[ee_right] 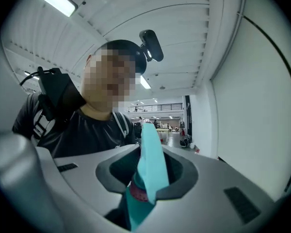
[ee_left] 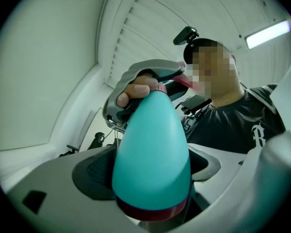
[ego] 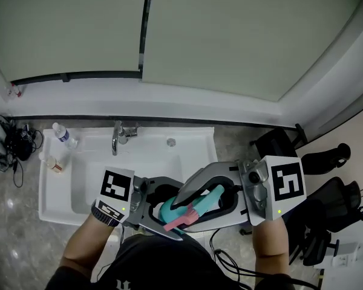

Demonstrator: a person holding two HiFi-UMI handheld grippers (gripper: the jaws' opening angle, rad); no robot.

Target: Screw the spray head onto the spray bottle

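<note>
Closest of all was the spray bottle [ee_left: 153, 140], a smooth teal cone ringed by a dark red band at its wide base. The left gripper [ee_left: 150, 178] had its jaws closed on that base. The bottle tapered away to a pink collar [ee_left: 160, 87] at its narrow end, where it met the other tool. From where I stood, the right gripper [ee_right: 146, 171] was closed most of the way, its jaws pinching the spray head [ee_right: 150, 149], a flat teal shroud above a pink ring. The tools faced each other roughly level, so bottle and head lay in one line, held in the air near the person's chest, by the front edge of the white sink [ego: 60, 183].
</note>
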